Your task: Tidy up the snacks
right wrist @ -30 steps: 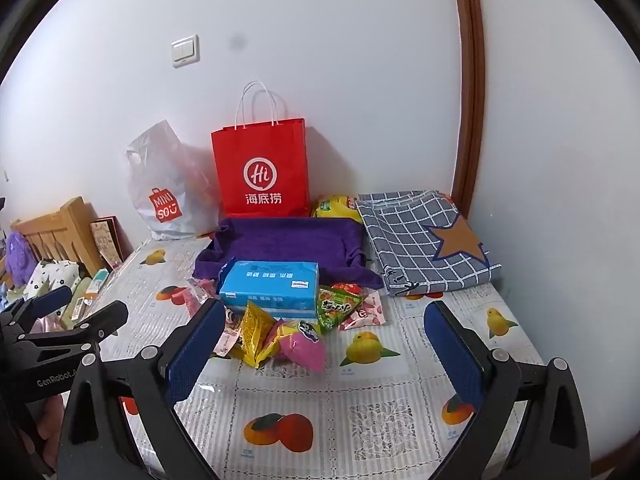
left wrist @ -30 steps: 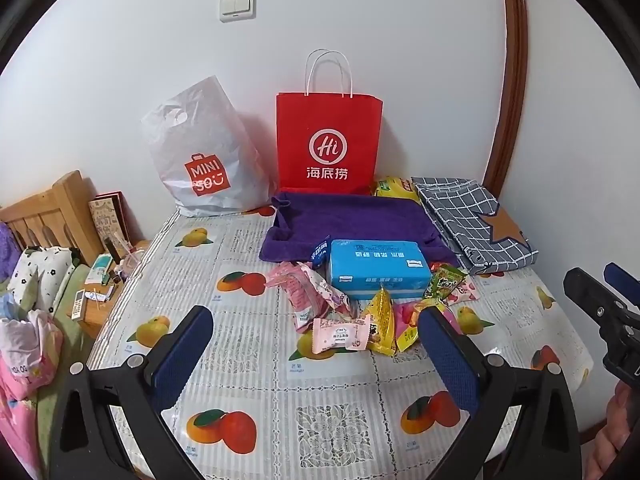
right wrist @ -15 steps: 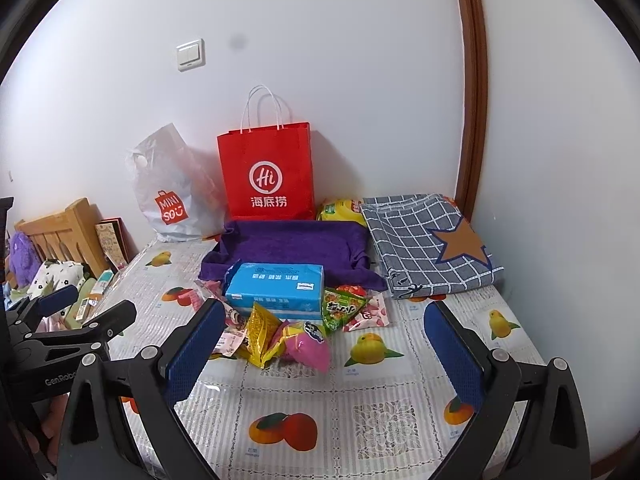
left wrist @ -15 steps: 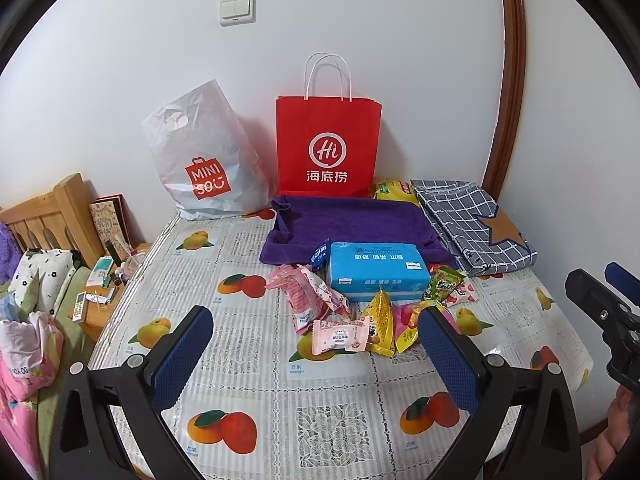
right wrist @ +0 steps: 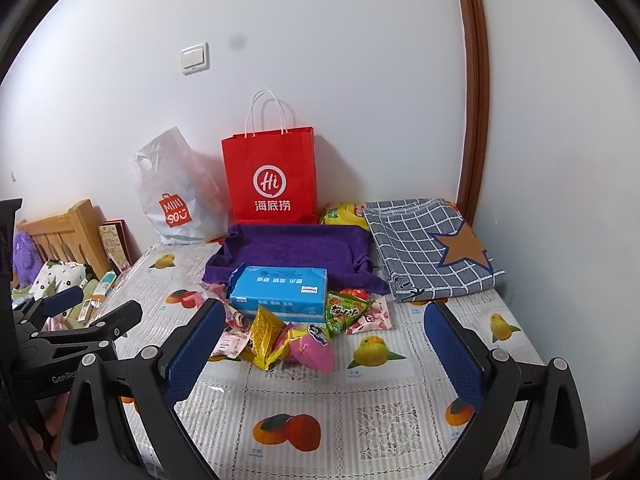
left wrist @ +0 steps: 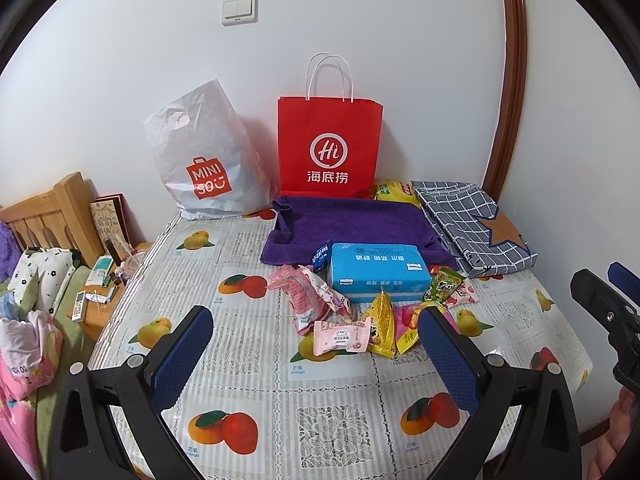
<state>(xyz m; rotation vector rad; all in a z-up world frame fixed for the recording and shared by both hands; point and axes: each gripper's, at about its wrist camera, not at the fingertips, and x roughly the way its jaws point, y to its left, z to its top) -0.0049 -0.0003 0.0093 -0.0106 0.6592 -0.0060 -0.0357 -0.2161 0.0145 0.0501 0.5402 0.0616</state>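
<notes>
You are holding both grippers spread wide and empty, left gripper (left wrist: 314,354) and right gripper (right wrist: 324,350), hovering near the snack pile (left wrist: 360,320), which is lying before the blue tissue pack (left wrist: 378,270), possibly touching it.

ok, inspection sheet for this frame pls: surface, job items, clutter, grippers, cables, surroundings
Surface: table under a fruit-print cover, near half bare.
Job's things: loose snack packets heaped in front of a blue tissue pack; yellow packet at the back by the wall.
Clutter: purple towel, folded checked cloth, red paper bag and white plastic bag standing against the wall.
Grippers: left gripper and right gripper both open, holding nothing, short of the heap.
Cables: nothing seen.
Surroundings: white wall, light switch, wooden door frame on the right, wooden headboard and bedding on the left.
</notes>
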